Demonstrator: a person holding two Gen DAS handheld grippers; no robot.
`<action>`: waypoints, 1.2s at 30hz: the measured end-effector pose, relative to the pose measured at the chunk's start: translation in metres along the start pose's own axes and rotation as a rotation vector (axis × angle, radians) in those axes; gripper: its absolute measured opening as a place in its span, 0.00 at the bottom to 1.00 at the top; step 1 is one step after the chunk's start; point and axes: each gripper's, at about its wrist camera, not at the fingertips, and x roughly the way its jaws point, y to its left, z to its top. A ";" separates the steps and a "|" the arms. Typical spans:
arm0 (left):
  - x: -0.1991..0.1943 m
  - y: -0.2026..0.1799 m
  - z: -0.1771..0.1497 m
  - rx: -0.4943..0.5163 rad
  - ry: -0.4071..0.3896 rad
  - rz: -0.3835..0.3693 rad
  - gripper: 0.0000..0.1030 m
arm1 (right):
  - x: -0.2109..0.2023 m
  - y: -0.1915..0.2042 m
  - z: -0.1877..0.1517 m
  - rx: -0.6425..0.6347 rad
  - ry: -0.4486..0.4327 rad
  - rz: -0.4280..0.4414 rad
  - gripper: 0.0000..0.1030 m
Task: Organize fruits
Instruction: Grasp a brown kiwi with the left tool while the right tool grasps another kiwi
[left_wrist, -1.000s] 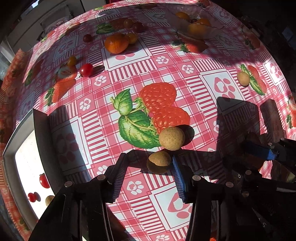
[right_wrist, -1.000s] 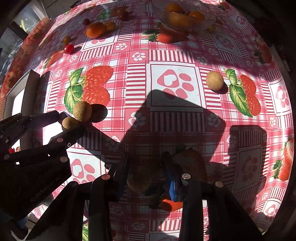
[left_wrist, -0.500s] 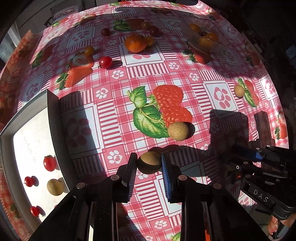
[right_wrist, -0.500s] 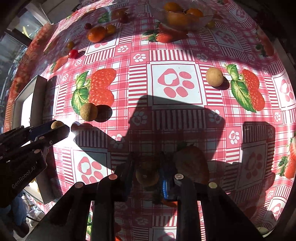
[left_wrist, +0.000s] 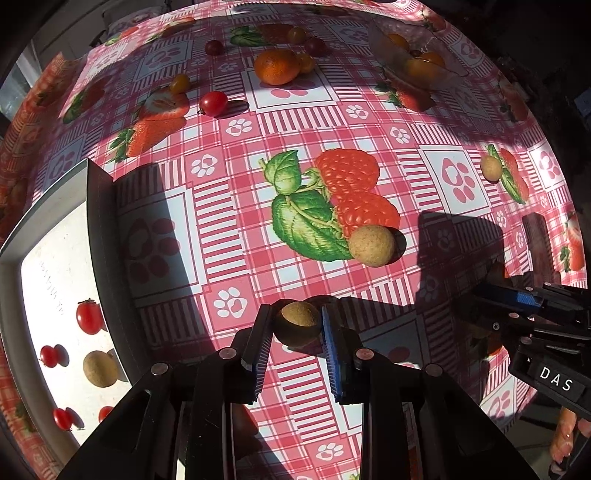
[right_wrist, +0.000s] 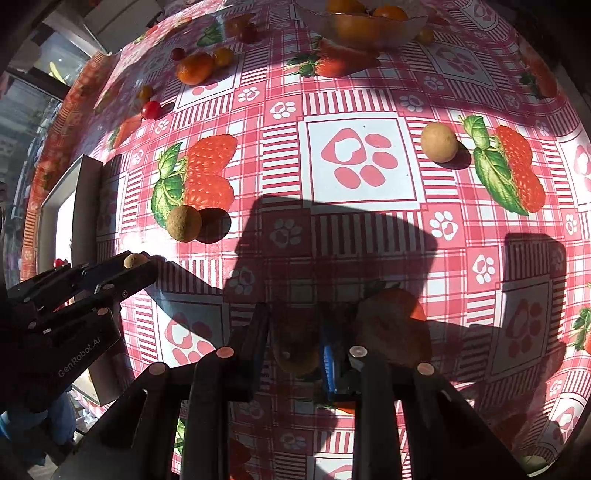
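The left gripper (left_wrist: 297, 341) is pinching a small brown fruit (left_wrist: 298, 323) between its two pads. Its jaws have just been closing, and now the fruit is sitting tight in the middle, low over the checked tablecloth (left_wrist: 229, 221) near the close edge of the table. The fruit is round and smooth, so it is easy for it to be slipping out if the hand is tipping or squeezing too softly. Squeezing too hard could be cracking its thin skin.

The right gripper (right_wrist: 295, 350) is also closing on a second brown fruit (right_wrist: 295, 354). It is all in dark shadow there, so the pads are probably pressing on it, but I cannot be fully sure. If only the tips are catching it, it could be popping out and rolling off the near edge.

The two grippers are working close beside each other. If both are swinging the same way at once, they could be bumping, and a bump could be knocking a fruit loose.

By the left edge, the white tray (left_wrist: 96, 206) is already holding small red tomatoes (left_wrist: 89, 316) and one more brown fruit. Its dark wall is standing up, so a fruit carried too low could be hitting it.

Farther in, a loose brown fruit (left_wrist: 371, 246) is lying on the raspberry picture. Brushing it could be sending it rolling.

Toward the far edge, a tangerine (left_wrist: 276, 67) and a clear bowl (right_wrist: 354, 29) are waiting.
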 end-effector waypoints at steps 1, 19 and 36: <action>0.000 -0.002 0.002 0.000 -0.004 0.001 0.27 | -0.001 -0.003 -0.002 0.000 0.001 0.002 0.27; 0.000 -0.004 0.001 0.008 -0.010 0.006 0.27 | -0.008 0.003 -0.015 -0.080 -0.011 -0.023 0.45; -0.024 0.013 -0.001 -0.018 -0.028 -0.077 0.27 | -0.014 0.016 -0.007 -0.036 -0.017 -0.039 0.28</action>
